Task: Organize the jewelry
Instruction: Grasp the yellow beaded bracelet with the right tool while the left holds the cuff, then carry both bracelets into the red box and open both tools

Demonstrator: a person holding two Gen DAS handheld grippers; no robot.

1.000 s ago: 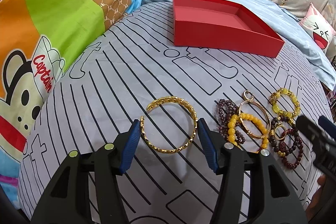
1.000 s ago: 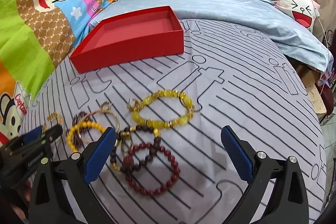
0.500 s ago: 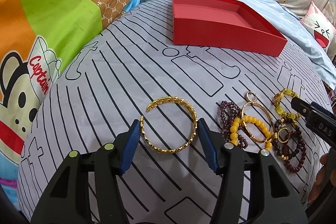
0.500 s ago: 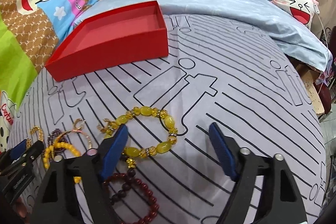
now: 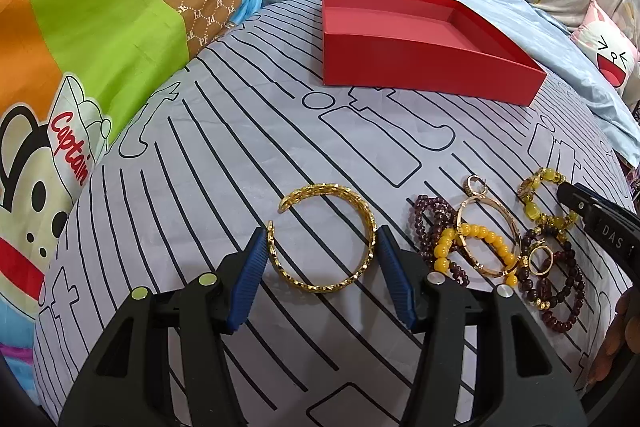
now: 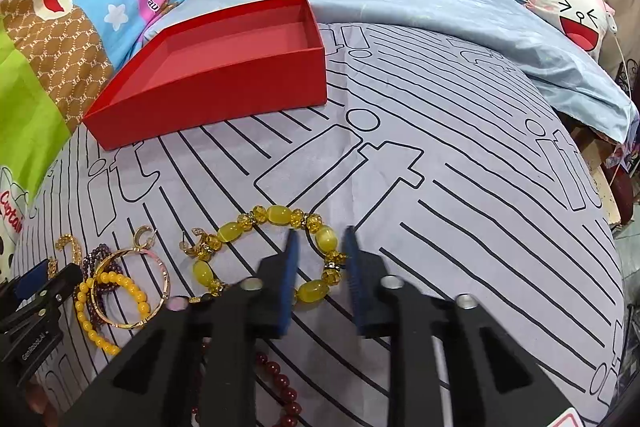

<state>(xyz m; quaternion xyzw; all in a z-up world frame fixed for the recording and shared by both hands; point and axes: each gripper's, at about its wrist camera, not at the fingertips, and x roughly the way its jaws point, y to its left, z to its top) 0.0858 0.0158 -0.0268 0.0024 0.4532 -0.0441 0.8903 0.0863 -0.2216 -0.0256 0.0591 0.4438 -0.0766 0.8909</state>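
Right gripper point(image 6: 320, 251) jaws — yellow bracelet point(image 6: 276, 215) pinched

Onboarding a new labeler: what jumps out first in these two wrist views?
The red box stands open with nothing visible inside at the far end of the grey striped bedsheet. Nearer, the left gripper pinches the gold bangle between its blue pads. The right gripper has just been closing on the near side of the yellow bead bracelet, beside a tangle of dark and yellow beads.
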